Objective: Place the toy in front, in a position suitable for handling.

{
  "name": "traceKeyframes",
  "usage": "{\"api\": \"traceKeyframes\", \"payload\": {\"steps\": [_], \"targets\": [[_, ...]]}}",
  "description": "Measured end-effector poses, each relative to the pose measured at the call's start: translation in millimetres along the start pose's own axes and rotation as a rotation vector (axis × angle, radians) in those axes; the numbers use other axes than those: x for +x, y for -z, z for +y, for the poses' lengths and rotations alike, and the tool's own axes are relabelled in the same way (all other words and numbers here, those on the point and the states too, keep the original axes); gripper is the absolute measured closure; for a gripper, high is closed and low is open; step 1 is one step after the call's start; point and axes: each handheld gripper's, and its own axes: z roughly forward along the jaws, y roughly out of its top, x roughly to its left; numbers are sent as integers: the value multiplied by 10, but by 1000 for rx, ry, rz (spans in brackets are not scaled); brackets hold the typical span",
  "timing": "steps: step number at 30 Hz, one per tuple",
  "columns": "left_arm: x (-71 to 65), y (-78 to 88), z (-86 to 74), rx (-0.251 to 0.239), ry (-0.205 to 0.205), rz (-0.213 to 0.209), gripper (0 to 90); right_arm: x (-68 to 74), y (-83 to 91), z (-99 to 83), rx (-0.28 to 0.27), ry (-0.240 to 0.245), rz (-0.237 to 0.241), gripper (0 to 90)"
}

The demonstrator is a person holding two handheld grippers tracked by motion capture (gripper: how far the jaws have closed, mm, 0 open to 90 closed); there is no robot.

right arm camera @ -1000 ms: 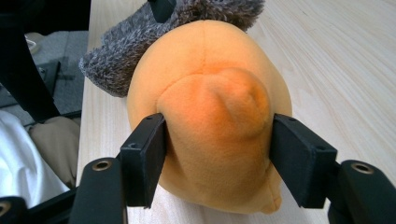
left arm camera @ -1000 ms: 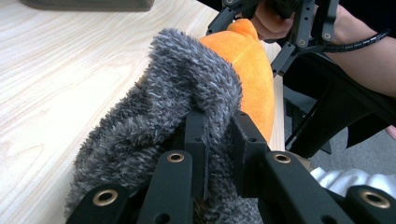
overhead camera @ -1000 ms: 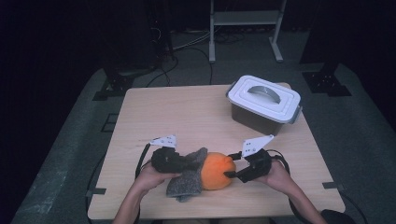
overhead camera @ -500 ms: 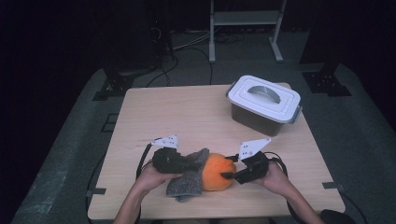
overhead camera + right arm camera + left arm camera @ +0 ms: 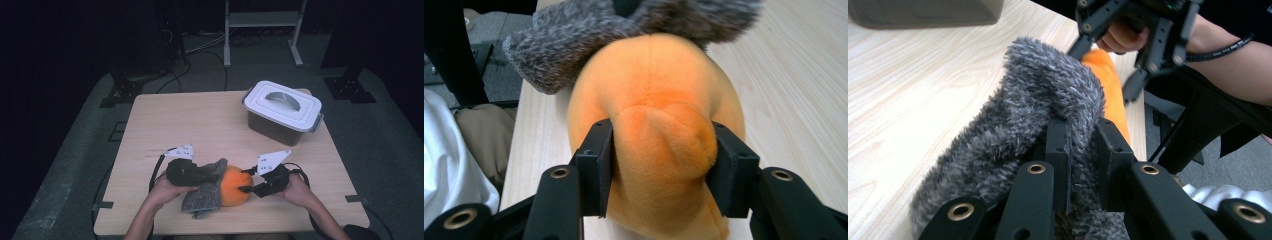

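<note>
**Two grippers on one plush toy**

Left gripper (image 5: 200, 172), held in the person's left hand (image 5: 162, 189), has its black jaws clenched on the fuzzy grey fabric part (image 5: 1038, 125) of the toy; in the left gripper view the two jaws stand close together with grey pile pinched between them. Right gripper (image 5: 247, 186), in the right hand (image 5: 296, 189), has just been closing its jaws, and in the right gripper view its pads press on both sides of a rounded bulge of the soft orange plush body (image 5: 659, 140), which swells out between them.

The orange and grey plush toy (image 5: 225, 186) lies on the pale wooden table (image 5: 200, 120), near its front edge, between the two grippers. The grey part drapes over the orange body's left side and reaches down onto the tabletop.

Well apart from the toy, toward the table's far right corner, stands a dark plastic box with a white lid and grey handle (image 5: 282, 111), its lid on.
</note>
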Motion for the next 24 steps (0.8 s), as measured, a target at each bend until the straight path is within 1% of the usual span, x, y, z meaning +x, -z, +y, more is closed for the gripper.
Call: {"api": "traceKeyframes", "payload": {"steps": [2,3,6,7,8,10,12,14,17,18,19,21,24], "targets": [[-16,-33,-3,-4,4,-15,789,-59,32,-49,-4,-20,-2,483],[-27,-49,4,-1,-2,-20,789,-86,47,-71,-4,-32,-4,480],[-61,-95,18,0,-5,-35,789,-123,72,-110,1,-51,-9,459],[-58,-105,15,0,-4,-32,789,-125,74,-113,3,-60,-11,439],[-50,-111,9,0,0,-33,789,-124,77,-112,6,-79,-10,413],[-44,-115,2,0,6,-32,790,-118,84,-97,12,-99,5,355],[-43,-115,1,-1,6,-29,790,-95,106,-57,27,-99,-1,333],[-49,-124,5,-1,6,-32,790,-62,119,-15,22,-88,-4,317],[-60,-136,8,-1,-2,-32,789,2,67,45,40,-58,-20,293],[-58,-131,7,2,-2,-29,789,16,42,48,41,-55,-31,303],[-52,-121,5,4,0,-29,789,22,26,41,39,-59,-32,358],[-36,-94,7,3,-2,-25,789,22,33,16,32,-31,-40,434],[-12,-61,-2,10,-4,-7,789,-9,56,-16,27,-23,-25,456]]}}
